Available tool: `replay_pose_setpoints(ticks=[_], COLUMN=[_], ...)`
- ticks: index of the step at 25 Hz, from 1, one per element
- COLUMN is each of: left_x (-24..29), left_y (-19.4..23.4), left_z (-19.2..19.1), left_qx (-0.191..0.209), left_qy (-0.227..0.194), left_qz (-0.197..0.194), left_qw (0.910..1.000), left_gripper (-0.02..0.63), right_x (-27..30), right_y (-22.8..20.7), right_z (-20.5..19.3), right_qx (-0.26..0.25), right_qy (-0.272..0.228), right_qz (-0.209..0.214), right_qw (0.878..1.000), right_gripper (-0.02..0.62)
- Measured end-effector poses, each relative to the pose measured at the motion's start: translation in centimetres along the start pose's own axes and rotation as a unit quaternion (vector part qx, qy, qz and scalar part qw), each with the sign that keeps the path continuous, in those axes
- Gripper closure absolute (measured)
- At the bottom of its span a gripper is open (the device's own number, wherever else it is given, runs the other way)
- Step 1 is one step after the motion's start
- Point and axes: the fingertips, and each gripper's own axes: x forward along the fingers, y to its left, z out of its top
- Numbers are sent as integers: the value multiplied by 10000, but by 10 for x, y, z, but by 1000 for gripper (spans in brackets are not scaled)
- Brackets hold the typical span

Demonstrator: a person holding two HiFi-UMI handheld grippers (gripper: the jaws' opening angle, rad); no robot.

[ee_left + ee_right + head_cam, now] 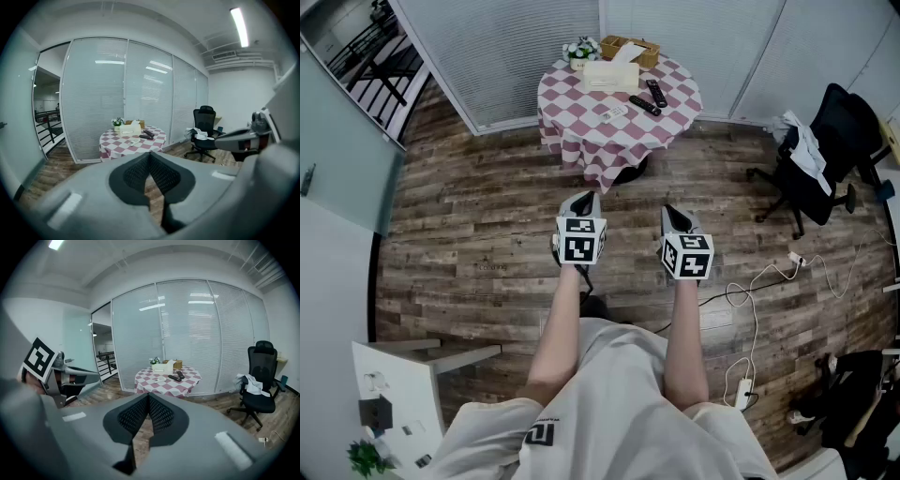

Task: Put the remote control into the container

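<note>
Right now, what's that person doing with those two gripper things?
A person stands back from the round checked table, carrying two grippers. The left gripper and right gripper are both shut and empty, aimed toward the table. Two black remote controls lie on it beside a white container. Nothing has been picked up yet.

A table [577,136] is set before a wall of blinds [506,47]. On it, a container [609,75] is placed near the middle, with a flower pot [580,49] behind it to the left and a basket [630,47] behind it to the right. A rear remote control [656,92] and a front remote control [644,106] are laid close together right of the container, and a small flat item [614,112] before it. An office chair [820,159] is found well apart to the table's right. The left gripper [586,197] and right gripper [673,214] are held side by side before the table, well apart from it.
</note>
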Motion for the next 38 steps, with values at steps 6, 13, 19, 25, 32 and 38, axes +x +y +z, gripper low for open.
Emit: replay_pose_setpoints(ticks=[6,13,19,25,32,38], left_x=[-7,-16,-25,2,53,88], left_y=[-3,-5,10,26,43,53], left_z=[-5,-13,-19,-8,33,53], left_qx=[-90,-73,-135,-99,-216,-150], left_qy=[-75,-47,-156,-248,-454,-313], left_qz=[-12,-40,132,142,-80,-223], left_qw=[9999,10000,9997,9995,9987,9991], left_gripper=[603,603,603,603,603,603], right_x=[-6,-9,-6,31,69,103], right_y=[1,4,13,16,3,0], right_z=[-6,-1,5,-5,36,38], right_qx=[31,154,-12,43,216,157], right_qy=[57,-210,-492,-100,-430,-371], right_qz=[-37,8,54,361,594,685], right_qw=[10000,9997,9988,9993,9971,9968], right_gripper=[594,594,594,592,593,594])
